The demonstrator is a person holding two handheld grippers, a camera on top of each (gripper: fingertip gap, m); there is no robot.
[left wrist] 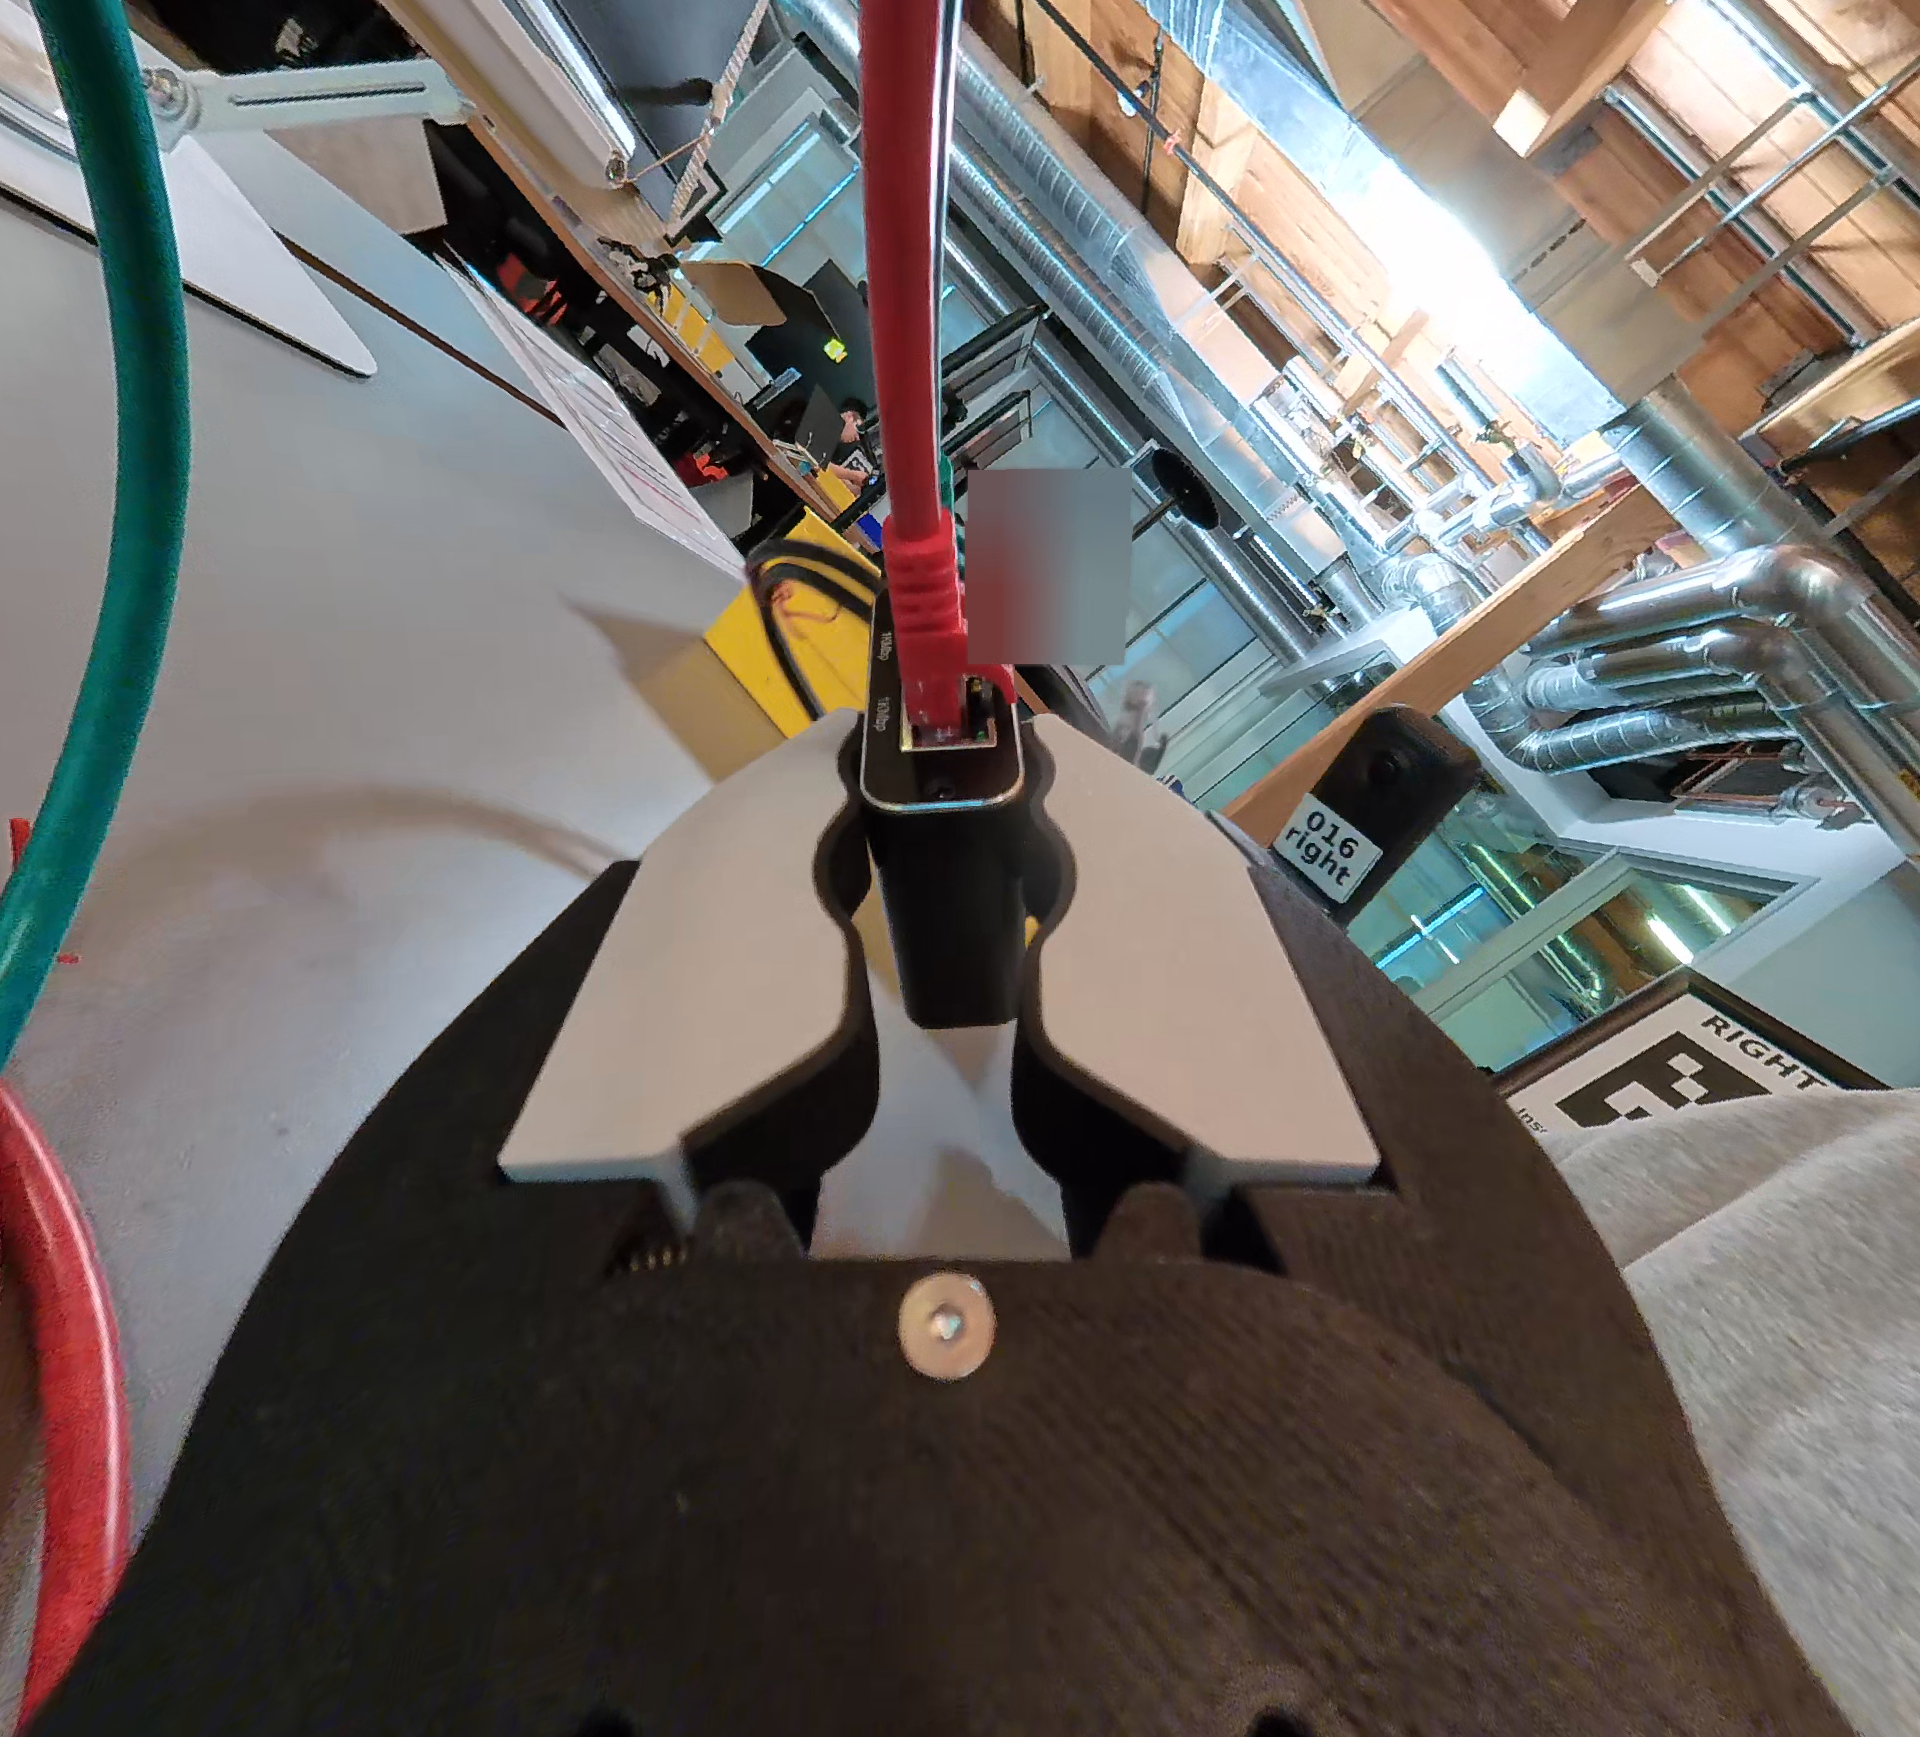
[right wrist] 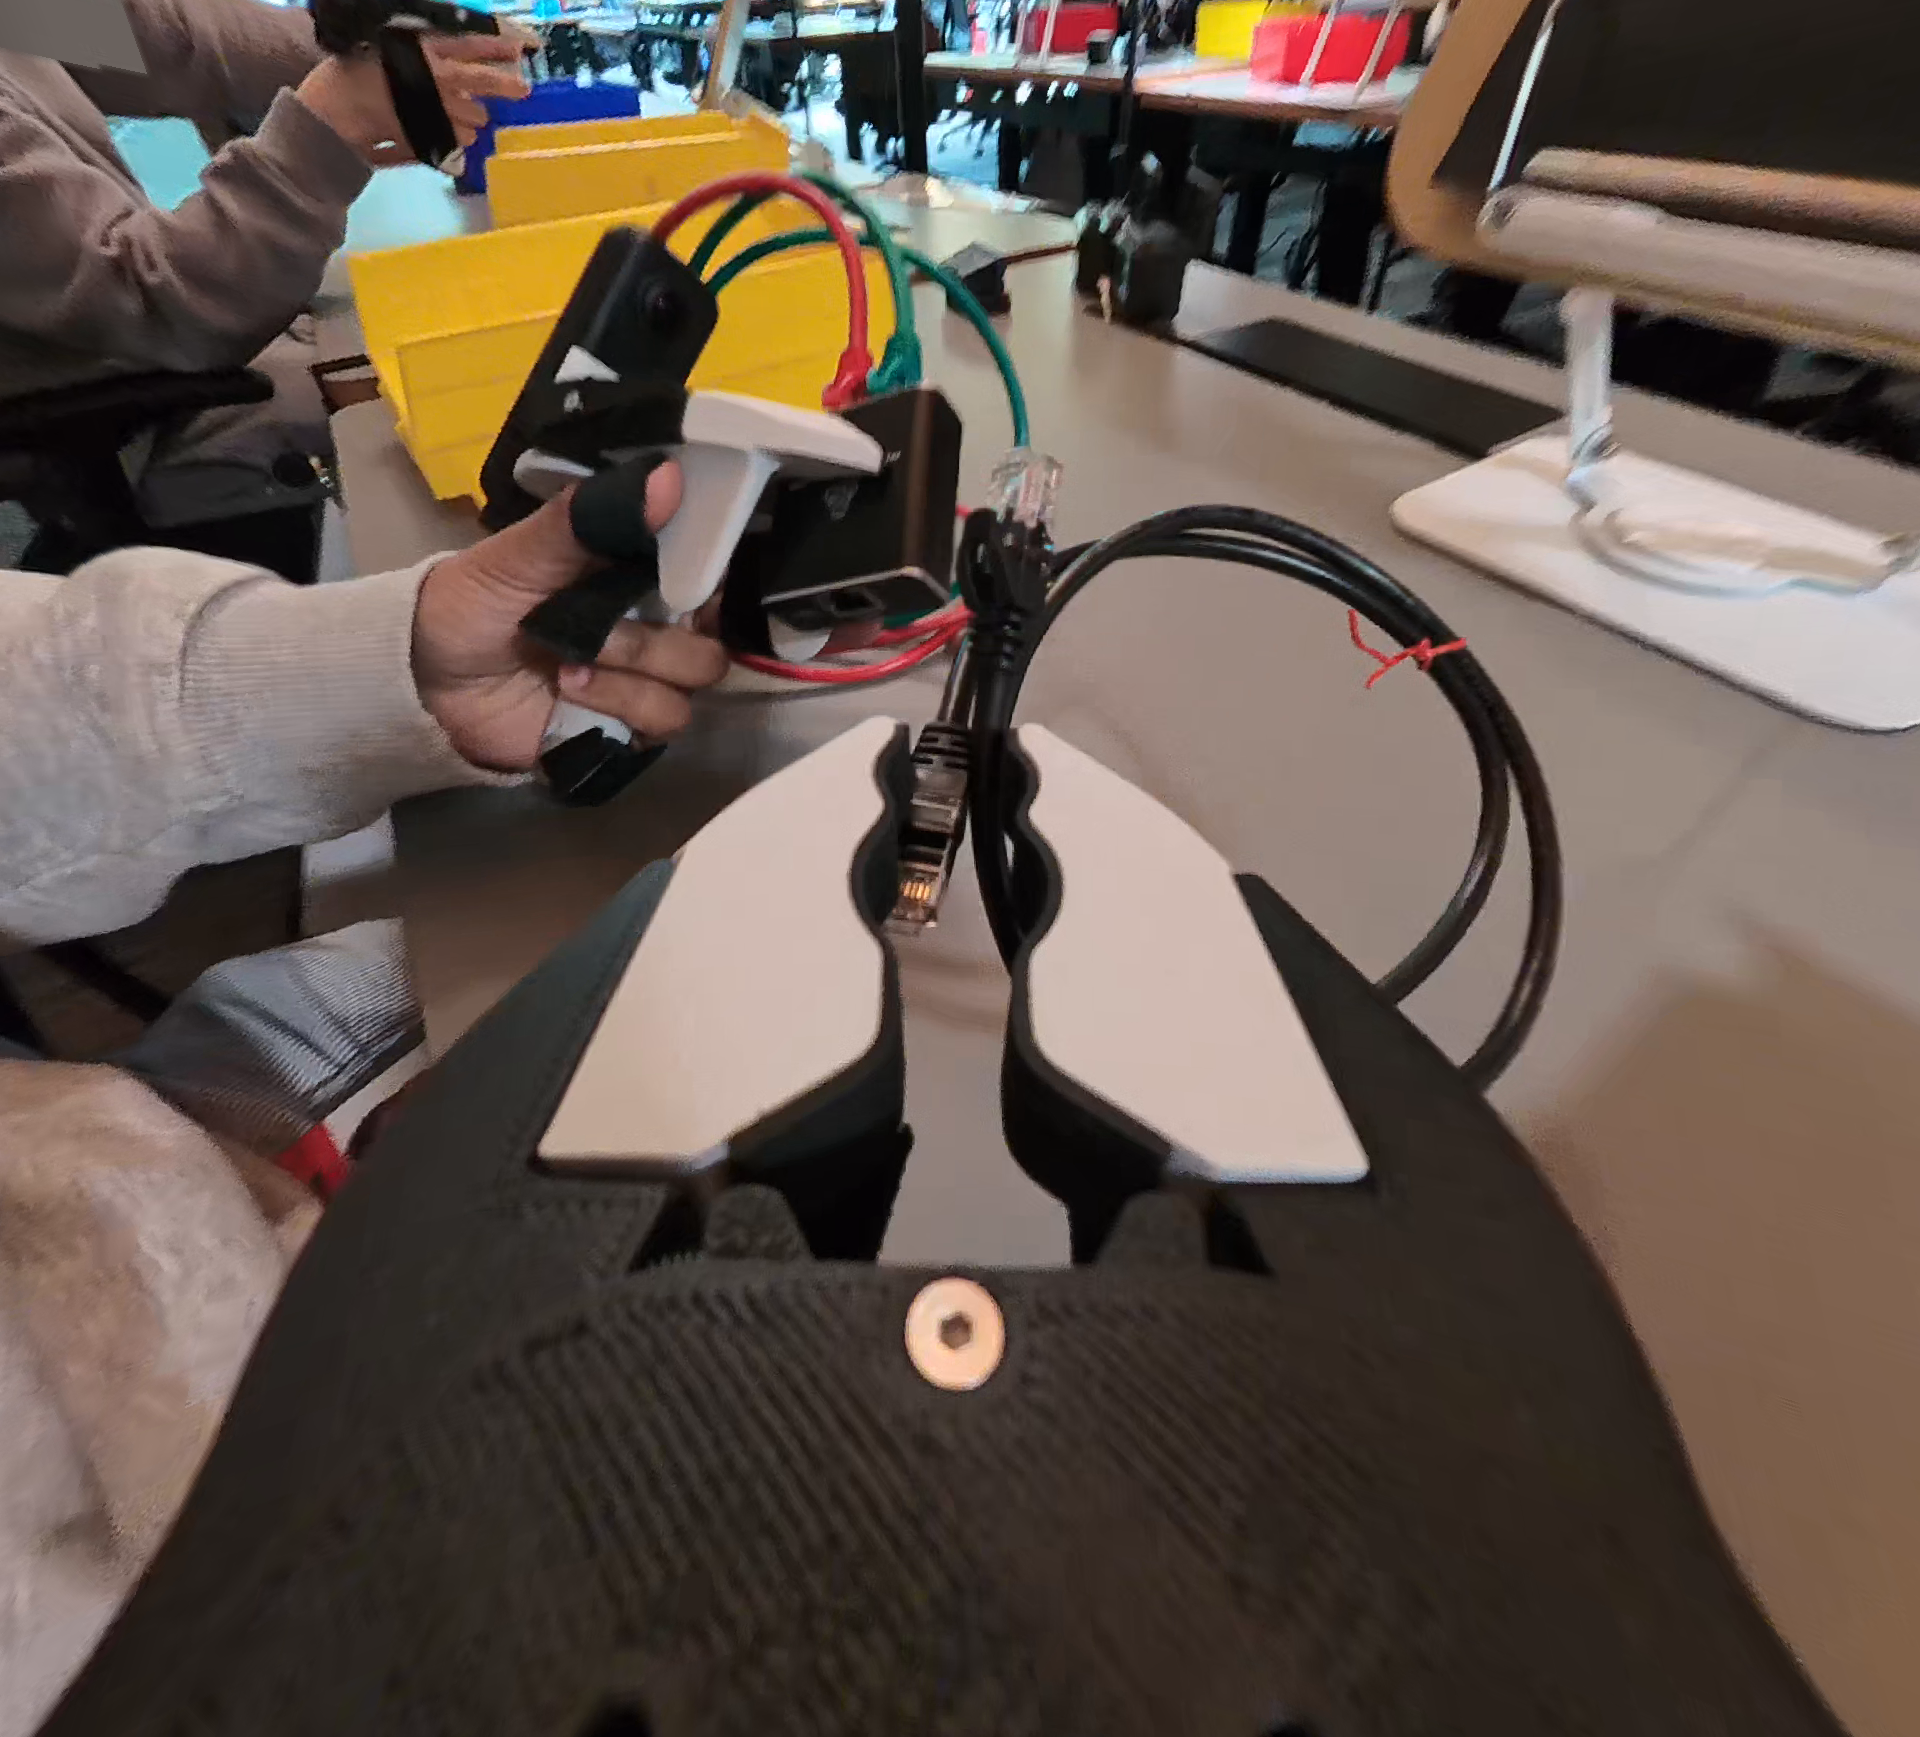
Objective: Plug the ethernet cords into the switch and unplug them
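So, left wrist view: our left gripper (left wrist: 940, 804) is clamped on the switch (left wrist: 940, 856), red cord (left wrist: 906, 233) plugged in at 12 o'clock. Right wrist view: right gripper (right wrist: 956, 814) pinches the black cord (right wrist: 940, 814) w/ its plug facing us, switch at 11 o'clock. Next imo: flip plug, line up w/ free port.

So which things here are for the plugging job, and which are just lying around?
For the job: switch, red cord, green cords, black cord, left gripper, right gripper.

Lying about: yellow bins, monitor stand.
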